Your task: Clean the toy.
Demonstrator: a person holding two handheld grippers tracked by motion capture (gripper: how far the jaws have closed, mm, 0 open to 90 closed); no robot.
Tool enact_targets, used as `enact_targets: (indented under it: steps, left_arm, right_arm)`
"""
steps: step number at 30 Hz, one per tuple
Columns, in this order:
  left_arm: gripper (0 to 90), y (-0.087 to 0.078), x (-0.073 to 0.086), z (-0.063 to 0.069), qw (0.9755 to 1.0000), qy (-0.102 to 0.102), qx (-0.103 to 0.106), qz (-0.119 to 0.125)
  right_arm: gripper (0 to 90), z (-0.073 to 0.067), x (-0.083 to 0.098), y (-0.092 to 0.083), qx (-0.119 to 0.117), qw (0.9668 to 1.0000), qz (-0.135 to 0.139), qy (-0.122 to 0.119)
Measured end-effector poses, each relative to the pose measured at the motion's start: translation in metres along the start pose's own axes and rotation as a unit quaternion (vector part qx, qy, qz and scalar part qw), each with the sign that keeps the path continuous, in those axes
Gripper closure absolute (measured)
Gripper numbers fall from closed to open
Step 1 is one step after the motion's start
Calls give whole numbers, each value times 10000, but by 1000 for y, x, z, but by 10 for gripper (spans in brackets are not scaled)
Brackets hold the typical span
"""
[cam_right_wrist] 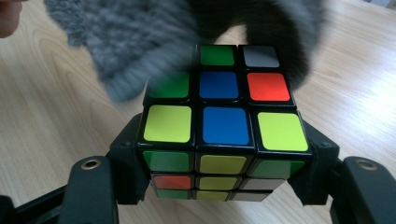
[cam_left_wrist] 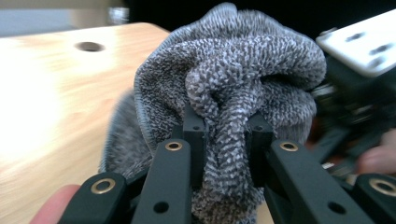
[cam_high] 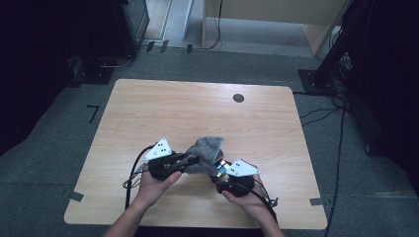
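My left gripper (cam_high: 190, 160) has its jaws pinched on a fold of the grey knitted cloth (cam_high: 205, 153), and in the left gripper view that fold (cam_left_wrist: 229, 140) stands squeezed between the two black jaws while the rest of the cloth bunches up above them. My right gripper (cam_high: 223, 170) is clamped on the Rubik's cube (cam_high: 222, 167), one jaw against each side of it; in the right gripper view the cube (cam_right_wrist: 219, 123) sits square between the jaws, its upper face showing yellow-green, blue, green, red and grey stickers. The cloth (cam_right_wrist: 140, 42) is draped over the far part of the cube there, blurred, touching its top. From the high view, both tools meet near the middle of the tabletop (cam_high: 163, 108), towards its near edge, the cloth rising in a peak between them and the cube just beside it on the right. My left hand (cam_high: 155, 182) wraps the left tool from below, my right hand (cam_high: 244, 195) wraps the right one. A dark round hole (cam_high: 238, 98) sits in the tabletop near its far edge, well apart from everything. Cables (cam_high: 131, 180) trail from the left tool towards the near edge.
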State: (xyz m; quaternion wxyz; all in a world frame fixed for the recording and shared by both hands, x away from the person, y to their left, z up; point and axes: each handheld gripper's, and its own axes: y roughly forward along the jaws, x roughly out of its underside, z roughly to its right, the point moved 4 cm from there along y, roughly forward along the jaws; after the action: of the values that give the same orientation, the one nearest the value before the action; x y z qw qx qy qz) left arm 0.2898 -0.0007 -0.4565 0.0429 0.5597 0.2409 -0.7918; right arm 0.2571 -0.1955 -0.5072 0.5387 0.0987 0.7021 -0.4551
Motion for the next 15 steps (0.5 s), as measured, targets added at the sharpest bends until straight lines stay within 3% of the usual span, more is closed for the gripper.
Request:
enact_targets:
  steps: [2, 4, 7, 10, 13, 15]
  left_arm:
    - [751, 8, 3, 8, 9997, 135, 67, -190]
    - [702, 15, 7, 11, 9990, 232, -217, -326]
    - [534, 20, 8, 8, 9982, 57, -348, -484]
    - [375, 23, 9, 6, 9974, -209, -287, -632]
    - [340, 25, 9, 7, 9968, -311, -224, -700]
    - [364, 24, 9, 6, 9964, -343, -107, -765]
  right_arm:
    - [344, -7, -2, 2, -25, 10000, 38, -78]
    - [344, -12, -4, 2, -44, 9998, 86, -157]
    - [344, -15, -3, 3, 76, 9997, 63, -222]
    - [344, -16, -5, 0, 60, 9995, 167, -276]
    - [345, -18, -6, -1, 94, 9991, 234, -348]
    - [345, -19, -5, -2, 139, 9987, 261, -413]
